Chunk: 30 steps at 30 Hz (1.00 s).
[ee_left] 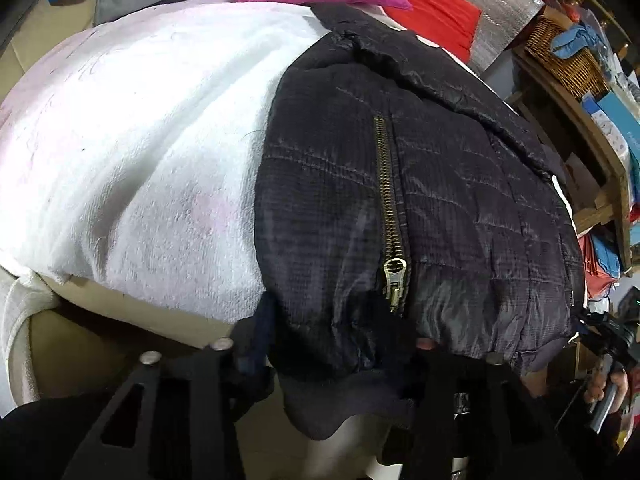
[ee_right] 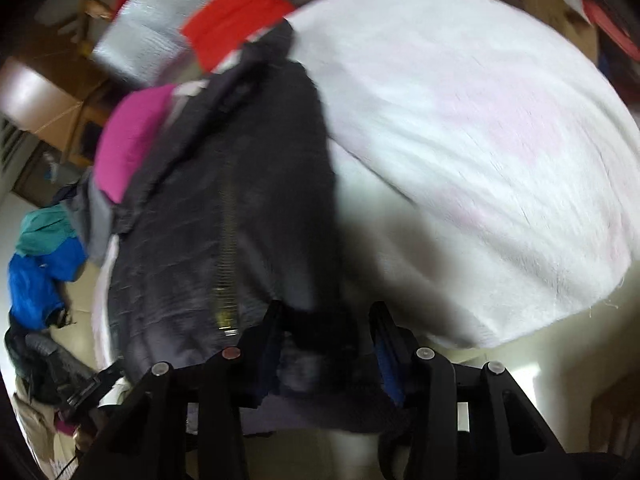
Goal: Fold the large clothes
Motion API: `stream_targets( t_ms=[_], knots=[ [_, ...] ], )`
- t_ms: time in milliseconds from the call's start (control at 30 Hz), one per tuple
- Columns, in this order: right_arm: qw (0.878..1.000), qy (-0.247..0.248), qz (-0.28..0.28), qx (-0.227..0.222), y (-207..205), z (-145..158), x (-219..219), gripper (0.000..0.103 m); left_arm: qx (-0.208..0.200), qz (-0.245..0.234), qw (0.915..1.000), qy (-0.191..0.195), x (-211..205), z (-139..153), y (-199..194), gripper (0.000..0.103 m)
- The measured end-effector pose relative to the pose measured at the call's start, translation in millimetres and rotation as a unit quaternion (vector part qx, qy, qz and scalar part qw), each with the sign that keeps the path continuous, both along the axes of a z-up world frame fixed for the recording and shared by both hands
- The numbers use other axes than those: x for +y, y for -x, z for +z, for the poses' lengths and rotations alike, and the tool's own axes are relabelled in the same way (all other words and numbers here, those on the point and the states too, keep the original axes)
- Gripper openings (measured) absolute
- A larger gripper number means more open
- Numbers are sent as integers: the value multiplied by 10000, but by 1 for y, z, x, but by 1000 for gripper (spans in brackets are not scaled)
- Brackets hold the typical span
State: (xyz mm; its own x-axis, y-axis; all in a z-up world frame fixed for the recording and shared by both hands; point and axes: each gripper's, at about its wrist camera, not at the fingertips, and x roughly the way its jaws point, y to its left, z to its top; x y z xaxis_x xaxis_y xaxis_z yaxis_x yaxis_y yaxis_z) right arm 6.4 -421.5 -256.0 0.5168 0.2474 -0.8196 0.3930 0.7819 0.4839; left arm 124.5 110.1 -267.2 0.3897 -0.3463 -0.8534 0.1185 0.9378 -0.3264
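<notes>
Hem-grasp step: left claw (ee_left: 340, 344) and right claw (ee_right: 320, 320), each part-closed, pinch the black jacket's (ee_left: 420, 200) hem, beside the white blanket (ee_left: 140, 140). Next: lift evenly, fold.

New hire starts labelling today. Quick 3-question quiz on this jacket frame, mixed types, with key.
1. True or false: the black quilted jacket lies partly on a white towel.
2. Multiple choice: the jacket's zipper is A) silver plastic, B) brass-coloured metal, C) hidden under a flap.
3. Short answer: which part of the jacket sits between the fingers of the left gripper and the right gripper?

Key
1. True.
2. B.
3. The near hem edge. In both wrist views the dark fabric bunches between the fingers; whether the pads already press on it cannot be told, since the right view is blurred and the left pads are covered.
</notes>
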Motion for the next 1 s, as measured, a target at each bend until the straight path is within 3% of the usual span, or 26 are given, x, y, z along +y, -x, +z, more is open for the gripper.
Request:
stream_targets(
  t_ms=[100, 167, 233, 300, 367, 433, 500, 567, 633, 667, 700, 767, 833, 900, 1000],
  knots=[
    [9992, 36, 382, -84, -1, 2, 13, 43, -113, -72, 9998, -120, -4, 2, 2, 40],
    [9966, 318, 694, -313, 3, 14, 27, 44, -167, -105, 9996, -194, -7, 3, 3, 40],
    [9929, 196, 990, -626, 6, 23, 36, 44, -185, -145, 9993, -282, -9, 4, 3, 41],
    [9916, 146, 1049, -742, 6, 25, 39, 44, -120, -136, 9992, -347, -11, 2, 3, 55],
    [9955, 174, 839, -404, 1, 11, 31, 44, -86, -119, 9992, -382, -12, -1, 2, 55],
    [9968, 176, 763, -149, 0, 1, 31, 48, -108, -138, 9993, -330, -13, -1, 0, 53],
    [9955, 172, 905, -243, 1, 4, 35, 48, -190, -177, 9993, -271, -10, 1, 4, 39],
    [9904, -116, 1196, -685, 7, 19, 43, 41, -375, -230, 9987, -262, -10, 8, 10, 29],
    [9797, -468, 1440, -1312, 14, 37, 48, 40, -501, -280, 9981, -210, -11, 13, 11, 27],
    [9785, -501, 1434, -1394, 14, 38, 47, 39, -504, -285, 9981, -190, -11, 15, 12, 27],
    [9816, -441, 1330, -1300, 10, 35, 44, 39, -477, -283, 9983, -189, -12, 14, 12, 27],
    [9922, -279, 1034, -640, -2, 11, 38, 41, -340, -271, 9989, -168, -12, 11, 9, 35],
    [9962, 34, 847, -198, -7, -2, 36, 41, -292, -283, 9990, -179, -13, 9, 7, 37],
    [9950, 81, 959, -261, -6, 0, 39, 42, -343, -331, 9987, -198, -14, 8, 6, 33],
    [9871, -245, 1333, -846, 0, 17, 48, 42, -520, -413, 9977, -149, -16, 14, 10, 21]
  ],
)
